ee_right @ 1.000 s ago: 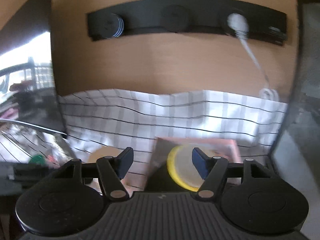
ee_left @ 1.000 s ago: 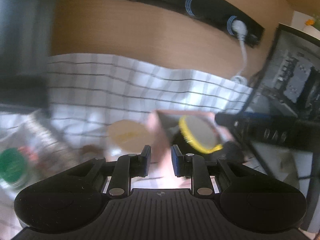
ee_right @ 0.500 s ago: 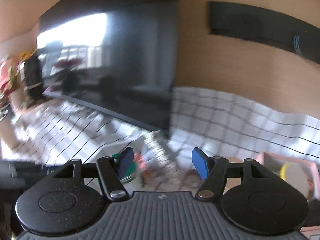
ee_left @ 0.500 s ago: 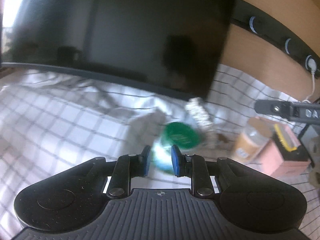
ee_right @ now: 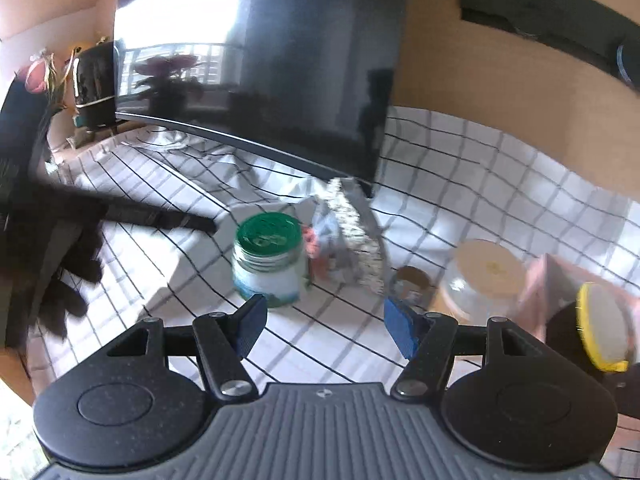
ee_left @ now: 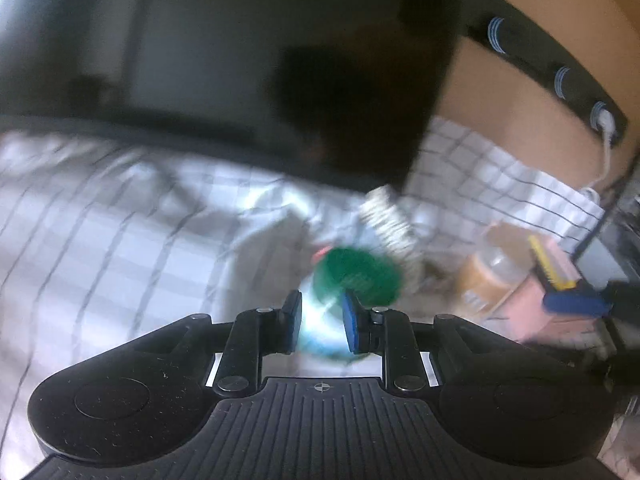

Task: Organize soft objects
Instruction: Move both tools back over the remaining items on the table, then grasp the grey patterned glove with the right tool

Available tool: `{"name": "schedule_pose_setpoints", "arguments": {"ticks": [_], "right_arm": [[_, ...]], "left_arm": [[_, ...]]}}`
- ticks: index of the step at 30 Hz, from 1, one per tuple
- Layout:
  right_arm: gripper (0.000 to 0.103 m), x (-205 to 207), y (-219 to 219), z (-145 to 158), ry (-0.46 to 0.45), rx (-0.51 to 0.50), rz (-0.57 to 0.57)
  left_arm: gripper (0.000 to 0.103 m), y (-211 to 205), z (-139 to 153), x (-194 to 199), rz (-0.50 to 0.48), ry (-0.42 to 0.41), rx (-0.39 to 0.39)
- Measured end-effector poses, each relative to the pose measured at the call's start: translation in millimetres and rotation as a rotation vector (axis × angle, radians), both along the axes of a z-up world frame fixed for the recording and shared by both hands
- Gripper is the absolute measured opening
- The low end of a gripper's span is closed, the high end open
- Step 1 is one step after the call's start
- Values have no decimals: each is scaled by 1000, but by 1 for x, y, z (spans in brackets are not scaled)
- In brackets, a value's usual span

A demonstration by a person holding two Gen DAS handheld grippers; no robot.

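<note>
The landmark is the clear glass jar with a round green lid (ee_right: 267,258), standing upright on the white cloth with a thin black grid (ee_right: 472,168).

Left gripper (ee_left: 321,322): fingers narrowly parted. The jar (ee_left: 356,276) sits blurred just beyond and between the tips. Whether the pads touch it cannot be told from the left wrist view. In the right wrist view the left gripper (ee_right: 200,223) shows as a dark bar reaching in, its tip just beside the jar.

Right gripper (ee_right: 321,325): jaws spread wide, holding nothing, hovering in front of the jar.

Task item: the crinkled silver foil snack bag with red print (ee_right: 344,236) lies touching the jar on its far right side, leaning toward the large black flat monitor (ee_right: 260,64) that stands behind the jar. The left wrist view shows the same bag (ee_left: 390,222), blurred.

Other items:
- 1 small round brown tin (ee_right: 410,284), right of the bag.
- 1 clear plastic tub with a cream lid (ee_right: 482,274), further right of the jar.
- 1 pink box (ee_right: 540,284), beyond the tub.
- 1 yellow-rimmed round object (ee_right: 602,328), at the box, kind unclear.
- 1 black wall strip (ee_right: 552,4) on the tan wall, above and right of the jar.
</note>
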State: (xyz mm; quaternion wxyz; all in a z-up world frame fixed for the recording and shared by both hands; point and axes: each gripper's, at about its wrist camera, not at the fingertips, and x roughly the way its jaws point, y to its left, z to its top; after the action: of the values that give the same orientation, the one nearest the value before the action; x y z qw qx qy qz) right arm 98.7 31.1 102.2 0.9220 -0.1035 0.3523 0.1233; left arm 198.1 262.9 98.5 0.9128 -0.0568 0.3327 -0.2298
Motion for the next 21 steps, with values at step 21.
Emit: {"name": "schedule_pose_setpoints", "arguments": {"ticks": [21], "right_arm": [[65, -13, -97, -3, 28, 38, -138]], "left_arm": [[24, -145, -13, 113, -94, 232, 165]]}}
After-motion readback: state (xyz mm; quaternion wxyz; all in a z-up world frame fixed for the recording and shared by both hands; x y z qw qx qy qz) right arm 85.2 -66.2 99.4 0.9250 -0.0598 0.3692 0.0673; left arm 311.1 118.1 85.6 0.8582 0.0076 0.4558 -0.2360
